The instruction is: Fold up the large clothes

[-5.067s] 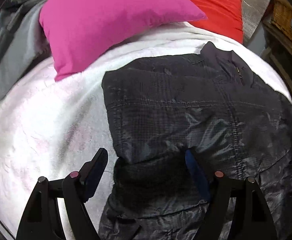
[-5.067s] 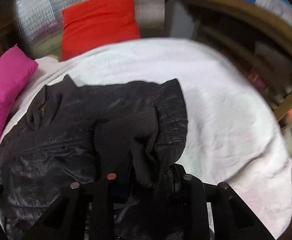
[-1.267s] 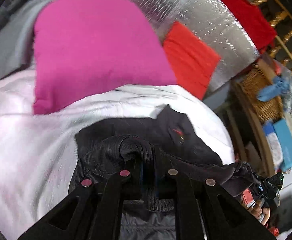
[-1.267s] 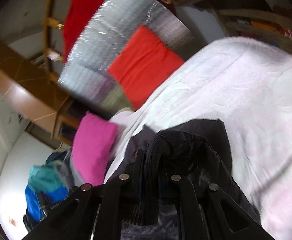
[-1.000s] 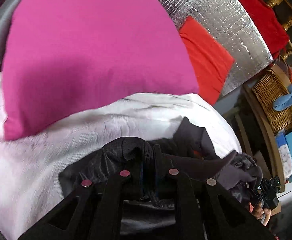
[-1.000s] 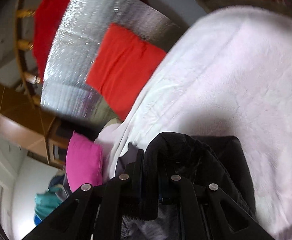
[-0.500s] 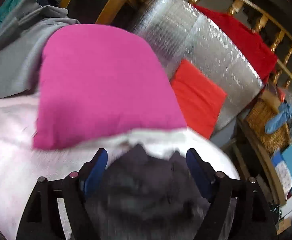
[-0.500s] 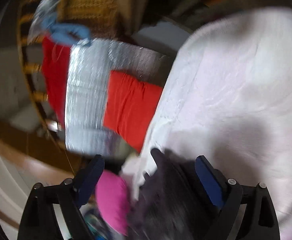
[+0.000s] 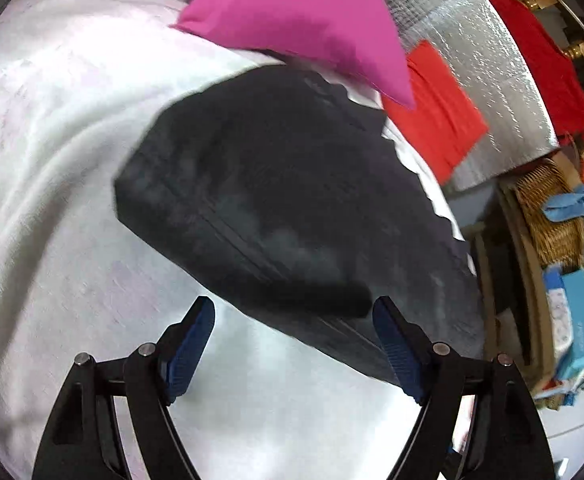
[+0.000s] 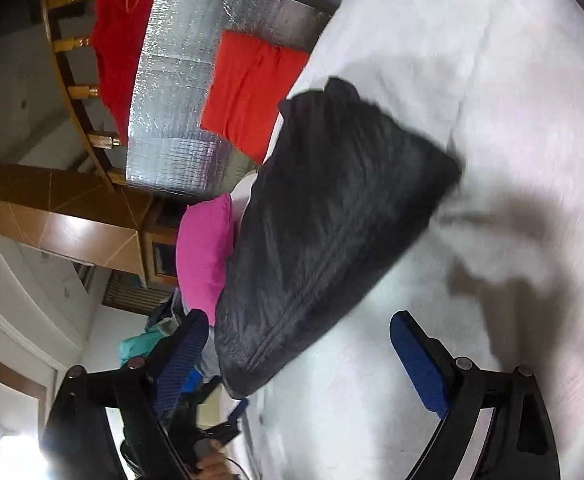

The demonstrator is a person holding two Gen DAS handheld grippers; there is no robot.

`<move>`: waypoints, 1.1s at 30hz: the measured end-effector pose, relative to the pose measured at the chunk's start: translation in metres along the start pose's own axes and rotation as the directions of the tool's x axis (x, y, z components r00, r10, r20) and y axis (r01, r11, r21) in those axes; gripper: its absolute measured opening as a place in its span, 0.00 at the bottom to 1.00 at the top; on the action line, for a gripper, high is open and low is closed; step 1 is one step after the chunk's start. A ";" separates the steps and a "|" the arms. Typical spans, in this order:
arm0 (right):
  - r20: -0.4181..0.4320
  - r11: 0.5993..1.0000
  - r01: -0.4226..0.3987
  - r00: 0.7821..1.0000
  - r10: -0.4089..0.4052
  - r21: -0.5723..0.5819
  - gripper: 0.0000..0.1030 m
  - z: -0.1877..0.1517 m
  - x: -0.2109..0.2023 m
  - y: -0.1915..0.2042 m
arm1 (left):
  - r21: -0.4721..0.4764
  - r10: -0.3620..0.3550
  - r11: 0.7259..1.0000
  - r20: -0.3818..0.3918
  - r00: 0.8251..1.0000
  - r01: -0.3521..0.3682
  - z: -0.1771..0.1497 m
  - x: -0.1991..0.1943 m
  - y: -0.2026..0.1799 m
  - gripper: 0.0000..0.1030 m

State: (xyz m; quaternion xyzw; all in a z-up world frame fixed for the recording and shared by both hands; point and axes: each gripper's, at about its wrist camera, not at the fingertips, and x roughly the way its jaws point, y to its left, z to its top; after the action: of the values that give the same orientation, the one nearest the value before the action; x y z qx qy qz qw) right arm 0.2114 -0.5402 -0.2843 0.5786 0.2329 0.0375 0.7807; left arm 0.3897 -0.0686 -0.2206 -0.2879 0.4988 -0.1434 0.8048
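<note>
A black quilted jacket (image 9: pixel 284 208) lies folded into a thick block on the white blanket (image 9: pixel 72 160), its far edge near the pillows. My left gripper (image 9: pixel 292 340) is open and empty, just in front of the jacket's near edge. In the right wrist view the same jacket (image 10: pixel 331 220) lies folded on the blanket (image 10: pixel 491 120). My right gripper (image 10: pixel 299 356) is open and empty, a little back from the jacket's near corner.
A pink pillow (image 9: pixel 299 20) and a red pillow (image 9: pixel 435 112) lean against a silver foil panel (image 9: pixel 483 60) at the bed's head. A wicker basket (image 9: pixel 551 216) and boxes stand at the right. Wooden rails (image 10: pixel 76 64) and furniture show behind.
Both grippers held the jacket's knitted hem a second ago; they have let go and opened. The jacket now lies folded over, and both grippers have drawn back from it.
</note>
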 end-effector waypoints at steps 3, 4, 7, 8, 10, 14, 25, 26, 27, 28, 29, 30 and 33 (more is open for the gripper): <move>0.014 1.000 0.018 1.000 -0.018 -0.008 0.91 -0.003 0.004 0.004 | -0.063 -0.010 0.998 -0.001 1.000 0.010 0.006 0.002 0.011 0.79; 0.019 1.000 0.018 1.000 -0.018 -0.007 0.91 -0.003 0.004 0.006 | -0.071 -0.009 0.997 0.002 1.000 0.009 0.007 0.002 0.012 0.79; 0.061 0.999 0.034 0.998 -0.032 -0.029 0.91 -0.004 0.001 0.016 | 0.025 0.091 0.995 0.114 0.989 -0.094 0.015 -0.013 -0.002 0.79; 0.069 0.997 0.053 0.996 -0.050 -0.052 0.91 -0.002 0.001 0.024 | 0.070 0.123 0.988 0.146 0.982 -0.134 0.015 -0.018 -0.008 0.79; 0.084 0.989 0.105 0.992 -0.097 -0.104 0.91 0.001 0.000 0.035 | 0.153 0.181 0.964 0.222 0.958 -0.218 0.016 -0.026 -0.023 0.79; 0.201 0.956 0.221 0.962 -0.182 -0.191 0.91 0.018 -0.020 0.057 | 0.146 0.273 0.933 0.311 0.910 -0.330 0.028 -0.034 -0.019 0.79; 0.269 0.923 0.341 0.919 -0.288 -0.177 0.57 0.033 -0.034 0.039 | 0.130 0.484 0.826 0.334 0.809 -0.548 0.047 -0.024 -0.001 0.79; 0.261 0.915 0.353 0.918 -0.298 -0.195 0.47 0.032 -0.028 0.043 | 0.166 0.501 0.798 0.353 0.790 -0.579 0.043 -0.021 -0.009 0.79; 0.258 0.911 0.352 0.920 -0.295 -0.216 0.46 0.031 -0.022 0.050 | 0.195 0.503 0.782 0.362 0.785 -0.591 0.043 -0.018 -0.014 0.79; 0.266 0.911 0.349 0.920 -0.288 -0.220 0.46 0.032 -0.018 0.055 | 0.220 0.493 0.779 0.362 0.791 -0.587 0.042 -0.012 -0.019 0.79; 0.278 0.909 0.344 0.920 -0.276 -0.236 0.46 0.032 -0.015 0.062 | 0.235 0.488 0.777 0.360 0.795 -0.583 0.042 -0.009 -0.022 0.79; 0.289 0.905 0.345 0.918 -0.270 -0.250 0.46 0.034 -0.010 0.068 | 0.266 0.490 0.765 0.351 0.798 -0.587 0.041 -0.003 -0.024 0.79; 0.248 0.889 0.380 0.915 -0.319 -0.257 0.46 0.041 0.013 0.067 | 0.304 0.519 0.734 0.328 0.790 -0.608 0.041 0.011 -0.026 0.80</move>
State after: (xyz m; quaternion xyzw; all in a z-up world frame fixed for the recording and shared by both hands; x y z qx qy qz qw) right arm 0.2538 -0.5505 -0.2174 0.4026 0.2462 -0.1273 0.8724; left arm 0.4331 -0.0816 -0.1993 0.0316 0.4304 0.0445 0.9010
